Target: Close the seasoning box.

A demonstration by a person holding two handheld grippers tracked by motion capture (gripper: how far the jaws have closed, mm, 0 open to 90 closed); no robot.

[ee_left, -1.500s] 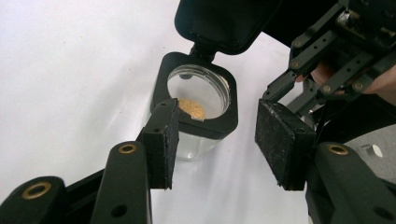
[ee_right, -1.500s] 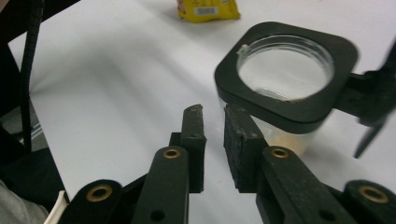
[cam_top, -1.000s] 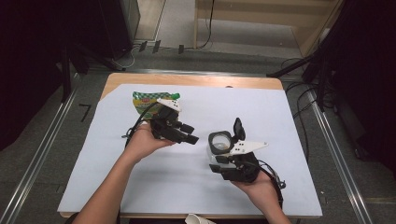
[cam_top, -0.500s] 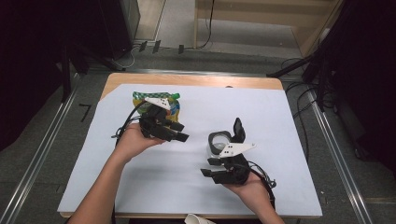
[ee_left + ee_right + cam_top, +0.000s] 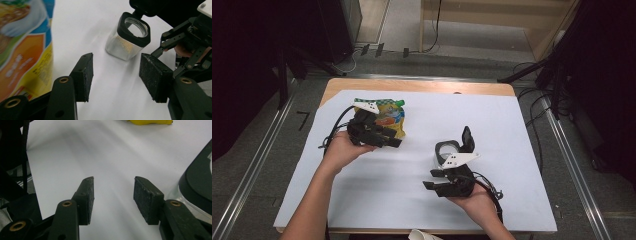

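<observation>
High view: white sheet (image 5: 522,130) over table. Snack bag (image 5: 388,116) at 10 o'clock, left gripper (image 5: 382,141) w/ jaws apart, empty, just beside bag's near edge. Clear jar (image 5: 446,152), black flip lid up, approx. centre, slightly to 4 o'clock. Right gripper (image 5: 431,179) at 5 o'clock, near jar; jaws apart after widening, nothing between.

In the high view the left gripper (image 5: 384,139) covers the nine o'clock side of the colourful printed snack bag (image 5: 393,119), and its print is too small to read. In the left gripper view that bag (image 5: 23,45) runs off the picture at nine and twelve o'clock. The clear square jar with a black rim (image 5: 197,182) is cut off at three o'clock in the right gripper view. A white crumpled thing (image 5: 424,235) at the desk's six o'clock edge is cut short.
</observation>
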